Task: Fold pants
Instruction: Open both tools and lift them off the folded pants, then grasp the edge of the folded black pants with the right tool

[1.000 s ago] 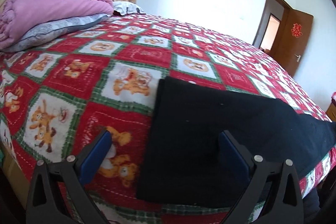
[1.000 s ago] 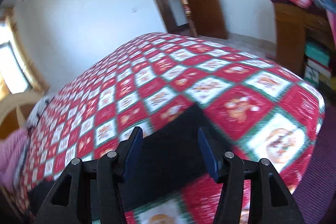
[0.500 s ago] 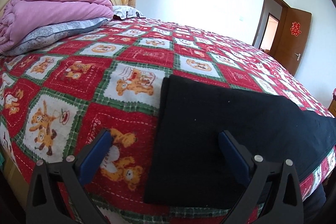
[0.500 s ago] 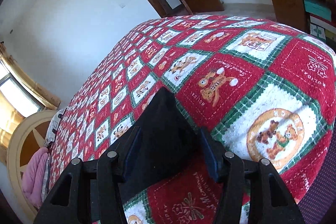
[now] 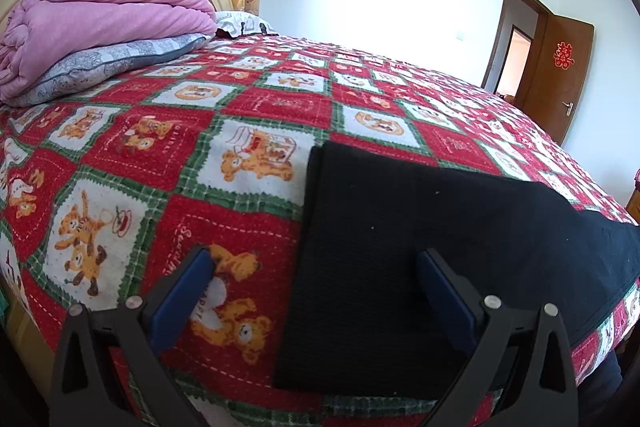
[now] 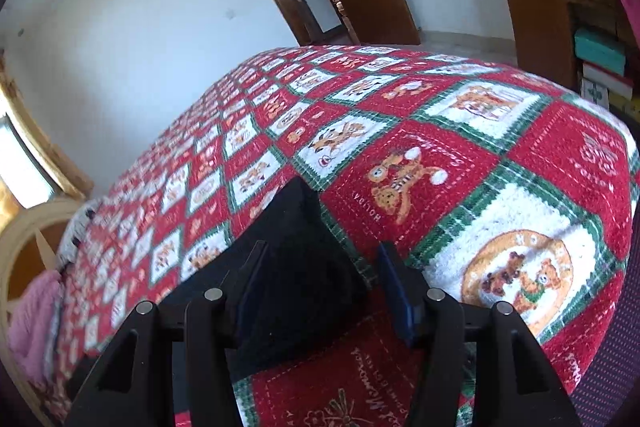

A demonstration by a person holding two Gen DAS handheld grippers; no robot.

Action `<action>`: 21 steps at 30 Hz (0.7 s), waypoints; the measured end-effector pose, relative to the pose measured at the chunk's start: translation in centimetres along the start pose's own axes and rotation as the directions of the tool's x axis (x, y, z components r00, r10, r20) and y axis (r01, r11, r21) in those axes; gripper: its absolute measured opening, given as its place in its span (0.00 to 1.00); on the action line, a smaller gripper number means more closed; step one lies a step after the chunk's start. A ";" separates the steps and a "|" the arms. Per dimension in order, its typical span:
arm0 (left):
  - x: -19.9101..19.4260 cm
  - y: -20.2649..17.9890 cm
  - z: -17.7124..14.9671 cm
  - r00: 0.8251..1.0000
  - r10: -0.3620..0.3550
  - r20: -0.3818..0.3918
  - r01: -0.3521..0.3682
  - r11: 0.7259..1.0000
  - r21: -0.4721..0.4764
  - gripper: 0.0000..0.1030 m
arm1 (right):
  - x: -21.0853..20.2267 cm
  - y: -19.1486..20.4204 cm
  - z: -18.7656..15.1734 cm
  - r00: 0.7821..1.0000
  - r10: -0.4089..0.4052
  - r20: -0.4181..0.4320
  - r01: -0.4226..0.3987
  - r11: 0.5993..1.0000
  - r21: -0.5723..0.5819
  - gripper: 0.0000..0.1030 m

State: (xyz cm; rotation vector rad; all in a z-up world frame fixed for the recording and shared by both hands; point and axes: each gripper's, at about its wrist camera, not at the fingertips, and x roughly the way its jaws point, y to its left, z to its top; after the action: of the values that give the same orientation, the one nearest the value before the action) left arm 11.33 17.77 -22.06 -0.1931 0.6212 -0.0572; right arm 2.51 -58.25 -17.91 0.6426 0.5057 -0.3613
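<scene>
Your right gripper (image 6: 320,283) has swung down over the end of the flat black fabric pants (image 5: 420,247), fingers apart. Your left gripper (image 5: 316,287) has edged closer, straddling the other end, also spread wide. You look set to pinch both ends.

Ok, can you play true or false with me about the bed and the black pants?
1. The black pants lie flat on the teddy-bear bedspread. True.
2. The left gripper is pinching the pants. False: its jaws are open, holding nothing.
3. A pink quilt sits on a grey pillow. True.
4. The wooden door is closed. False: it stands open.
5. The right gripper is open. True.
</scene>
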 end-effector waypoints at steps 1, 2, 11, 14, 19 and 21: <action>0.0 0.0 0.0 1.000 -0.001 0.000 0.001 1.000 0.000 1.00 | 0.1 0.2 0.0 1.000 0.006 0.005 -0.006 1.000 -0.011 0.55; 0.0 0.0 0.0 1.000 -0.001 -0.001 0.001 1.000 0.000 1.00 | 0.2 0.3 0.0 1.000 0.015 0.010 -0.015 1.000 -0.012 0.53; 0.0 0.0 0.0 1.000 -0.001 0.001 0.001 1.000 0.000 1.00 | 0.4 -1.4 0.2 0.992 0.123 0.010 -0.124 0.989 0.081 0.23; 0.0 0.0 0.0 1.000 0.000 0.000 0.000 1.000 0.000 1.00 | 0.5 -1.9 0.2 0.988 0.155 0.009 -0.155 0.982 0.110 0.23; 0.0 0.0 -0.1 1.000 0.000 0.001 0.000 1.000 -0.001 1.00 | 0.5 -2.2 0.3 0.987 0.160 0.005 -0.159 0.979 0.130 0.15; 0.0 0.0 -0.1 1.000 -0.001 0.000 0.001 1.000 0.000 1.00 | 0.5 -2.0 0.2 0.991 0.130 0.005 -0.130 0.984 0.121 0.11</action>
State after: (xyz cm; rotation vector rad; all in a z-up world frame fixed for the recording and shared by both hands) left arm 11.30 17.74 -22.13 -0.1936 0.6208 -0.0580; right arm 2.09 -59.96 -18.97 0.7901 0.4439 -0.2693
